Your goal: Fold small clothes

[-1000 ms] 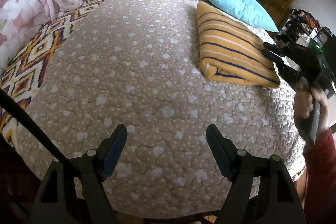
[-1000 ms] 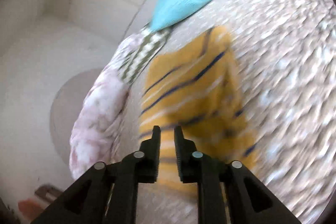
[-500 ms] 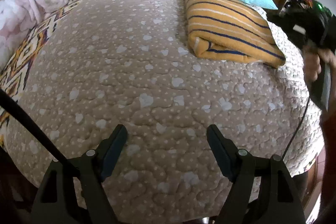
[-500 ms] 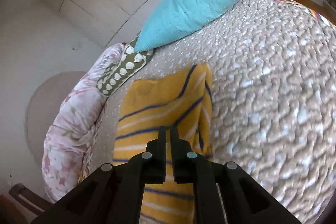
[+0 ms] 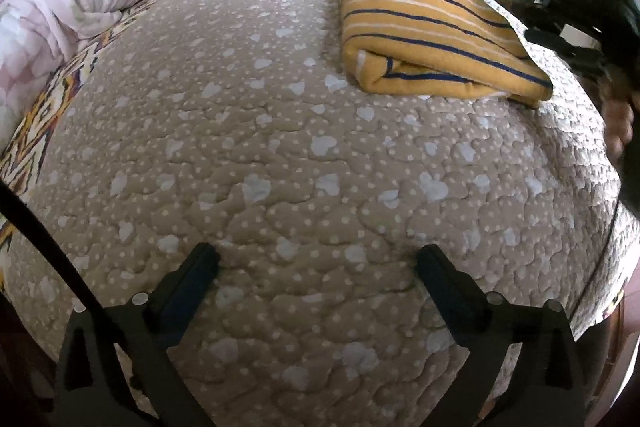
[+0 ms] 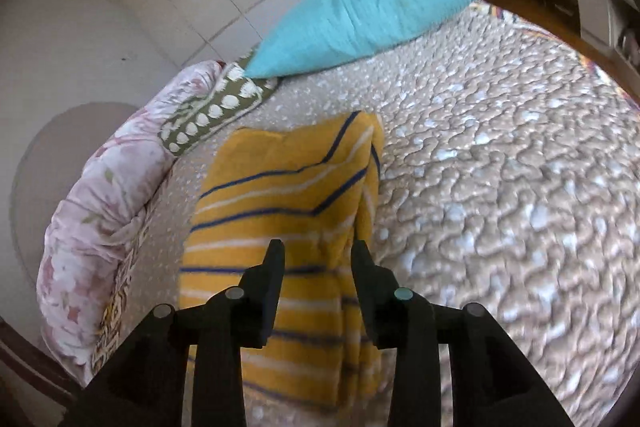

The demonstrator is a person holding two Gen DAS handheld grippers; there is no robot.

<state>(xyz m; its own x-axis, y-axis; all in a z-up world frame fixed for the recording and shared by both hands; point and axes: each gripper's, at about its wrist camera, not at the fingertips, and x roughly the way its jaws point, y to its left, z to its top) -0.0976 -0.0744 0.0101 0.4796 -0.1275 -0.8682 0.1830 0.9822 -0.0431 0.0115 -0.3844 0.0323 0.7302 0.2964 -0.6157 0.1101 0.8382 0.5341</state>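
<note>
The folded yellow striped sweater (image 5: 432, 39) sits upper right on the bed quilt (image 5: 280, 147), looking soft and floppy; best pinched at a folded edge. Left tongs (image 5: 316, 263) are opening wide and empty, right tongs (image 6: 318, 255) opening above it with nothing gripped.

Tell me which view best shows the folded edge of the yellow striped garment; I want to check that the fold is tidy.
The left wrist view: the yellow striped garment lies unobstructed on the quilt, its rolled fold edge facing the camera. The right wrist view looks down on its top, slightly blurred, with the right gripper covering the near end.
</note>
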